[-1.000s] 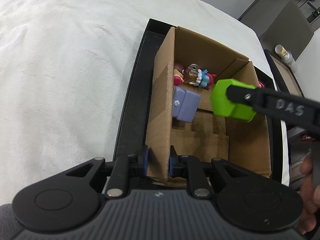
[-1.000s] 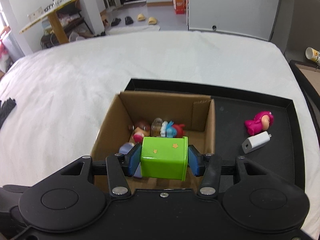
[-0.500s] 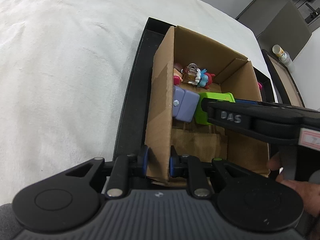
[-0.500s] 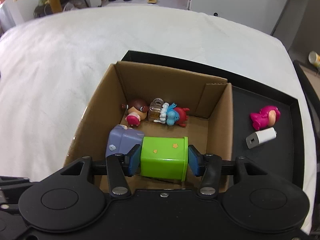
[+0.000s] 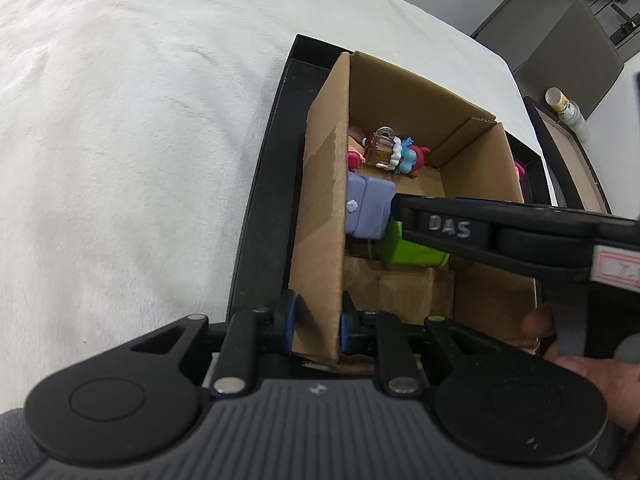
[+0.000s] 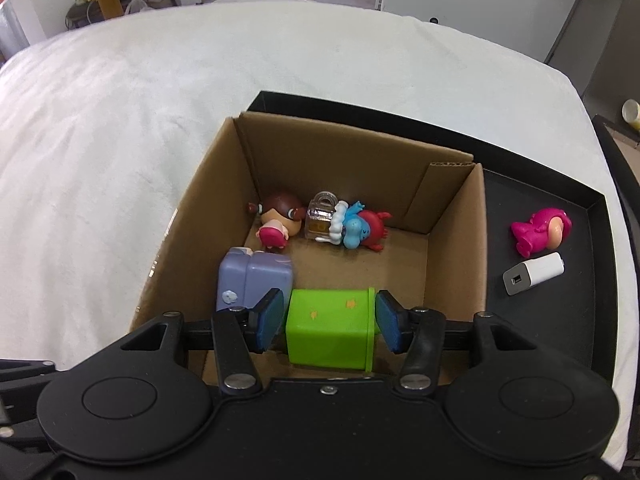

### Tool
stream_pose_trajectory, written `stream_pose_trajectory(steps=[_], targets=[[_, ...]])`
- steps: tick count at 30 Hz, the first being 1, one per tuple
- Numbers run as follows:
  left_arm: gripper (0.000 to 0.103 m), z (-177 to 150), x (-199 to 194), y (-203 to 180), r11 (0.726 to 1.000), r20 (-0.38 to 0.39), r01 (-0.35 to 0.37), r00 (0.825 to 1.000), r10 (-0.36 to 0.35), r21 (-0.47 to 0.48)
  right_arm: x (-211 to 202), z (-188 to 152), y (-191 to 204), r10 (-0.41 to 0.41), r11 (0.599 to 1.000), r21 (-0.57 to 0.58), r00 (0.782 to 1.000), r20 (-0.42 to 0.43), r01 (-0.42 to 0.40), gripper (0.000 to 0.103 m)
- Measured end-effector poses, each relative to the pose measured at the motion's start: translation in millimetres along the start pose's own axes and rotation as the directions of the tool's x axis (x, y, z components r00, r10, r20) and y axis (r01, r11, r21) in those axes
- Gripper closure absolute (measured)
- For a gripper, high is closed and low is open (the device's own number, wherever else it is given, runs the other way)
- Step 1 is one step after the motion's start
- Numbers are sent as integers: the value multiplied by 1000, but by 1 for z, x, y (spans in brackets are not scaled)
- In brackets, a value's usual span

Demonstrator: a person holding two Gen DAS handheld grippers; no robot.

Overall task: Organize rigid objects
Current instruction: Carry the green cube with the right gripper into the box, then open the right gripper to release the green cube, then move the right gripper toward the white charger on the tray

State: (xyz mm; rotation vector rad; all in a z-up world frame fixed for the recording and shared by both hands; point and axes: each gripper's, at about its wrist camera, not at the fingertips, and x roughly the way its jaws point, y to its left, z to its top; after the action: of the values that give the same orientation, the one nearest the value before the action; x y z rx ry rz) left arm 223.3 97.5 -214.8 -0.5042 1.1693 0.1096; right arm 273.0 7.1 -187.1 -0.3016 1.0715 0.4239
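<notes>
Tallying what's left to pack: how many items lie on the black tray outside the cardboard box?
2: a pink plastic figurine and a white charger block just in front of it, both right of the cardboard box. The box may hide others.

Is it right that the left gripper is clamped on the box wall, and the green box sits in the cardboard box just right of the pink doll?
Not quite. The left gripper is clamped on the cardboard box wall, but the green box sits just right of the purple case, not the pink doll, which lies outside on the black tray. The right wrist view shows this.
</notes>
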Motion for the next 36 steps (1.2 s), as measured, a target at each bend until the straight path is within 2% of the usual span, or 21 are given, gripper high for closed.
stream_pose_trajectory(steps=[3, 9, 12, 15, 20, 34, 36], targets=[[84, 0, 0, -1, 1000, 0, -6, 1000, 6, -2, -8, -1, -7, 32, 999, 23, 999, 23, -32, 42], [84, 0, 0, -2, 1000, 3, -17, 1000, 17, -8, -30, -3, -24, 90, 994, 60, 992, 85, -95, 39], [84, 0, 0, -2, 1000, 3, -21, 1000, 21, -18, -42, -2, -34, 90, 993, 71, 988, 126, -99, 31], [84, 0, 0, -2, 999, 2, -27, 1000, 27, -28, -53, -3, -43, 100, 992, 58, 980, 171, -111, 26], [84, 1, 0, -5, 999, -1, -41, 999, 41, -29, -63, -7, -58, 84, 993, 69, 976, 201, -99, 20], [84, -2, 3, -12, 996, -7, -88, 996, 88, -30, -75, -29, -100, 41, 990, 116, 957, 287, -77, 20], [84, -3, 3, -13, 995, -6, -97, 995, 97, -27, -75, -31, -106, 43, 989, 125, 957, 288, -83, 16]])
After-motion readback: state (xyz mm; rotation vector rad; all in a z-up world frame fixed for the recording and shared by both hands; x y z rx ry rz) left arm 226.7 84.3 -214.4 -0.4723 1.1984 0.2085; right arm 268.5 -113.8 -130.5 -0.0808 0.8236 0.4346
